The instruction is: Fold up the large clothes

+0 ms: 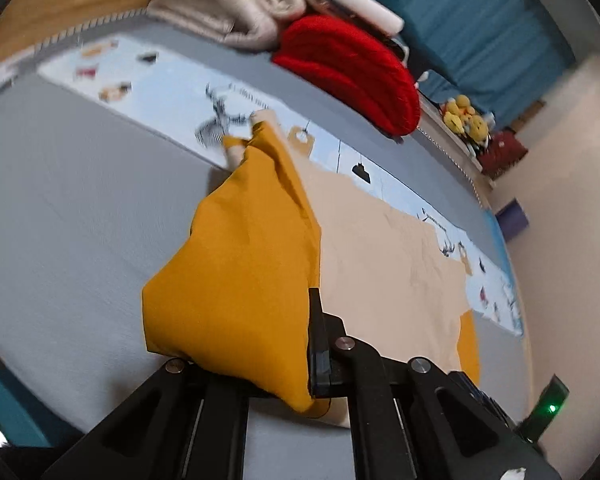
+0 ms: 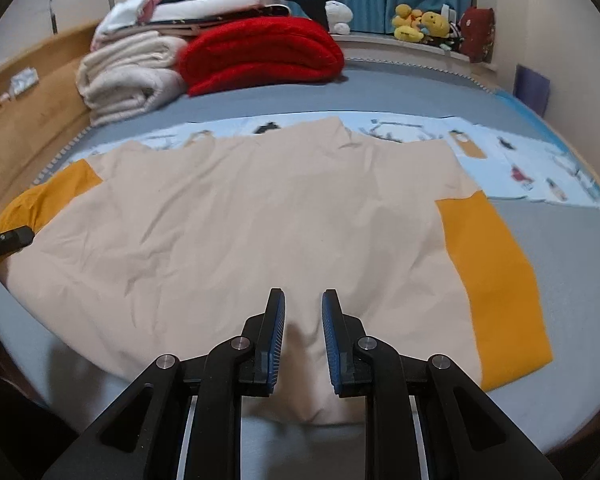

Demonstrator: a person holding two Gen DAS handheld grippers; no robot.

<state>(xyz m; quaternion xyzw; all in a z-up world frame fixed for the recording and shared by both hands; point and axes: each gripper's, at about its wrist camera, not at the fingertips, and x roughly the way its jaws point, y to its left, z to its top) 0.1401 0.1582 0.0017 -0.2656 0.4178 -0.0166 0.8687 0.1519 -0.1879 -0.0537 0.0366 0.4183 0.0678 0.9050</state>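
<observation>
A large cream shirt (image 2: pixel 240 220) with mustard-yellow sleeves lies spread flat on the grey bed (image 2: pixel 572 264). My left gripper (image 1: pixel 308 344) is shut on the left yellow sleeve (image 1: pixel 240 280) and holds it raised off the bed; the fabric hides one finger. In the right wrist view that gripper (image 2: pixel 20 236) shows at the left edge, by the same sleeve (image 2: pixel 60 188). My right gripper (image 2: pixel 303 304) hovers over the shirt's near hem, blue pads a little apart with nothing pressed between them. The other sleeve (image 2: pixel 492 280) lies flat on the right.
Folded cream blankets (image 2: pixel 128 76) and a red blanket (image 2: pixel 260 52) are stacked at the head of the bed. A light blue printed cloth (image 2: pixel 520 160) lies under the shirt's far edge. Plush toys (image 2: pixel 420 22) sit on the sill. A wooden bed frame (image 2: pixel 28 120) runs along the left.
</observation>
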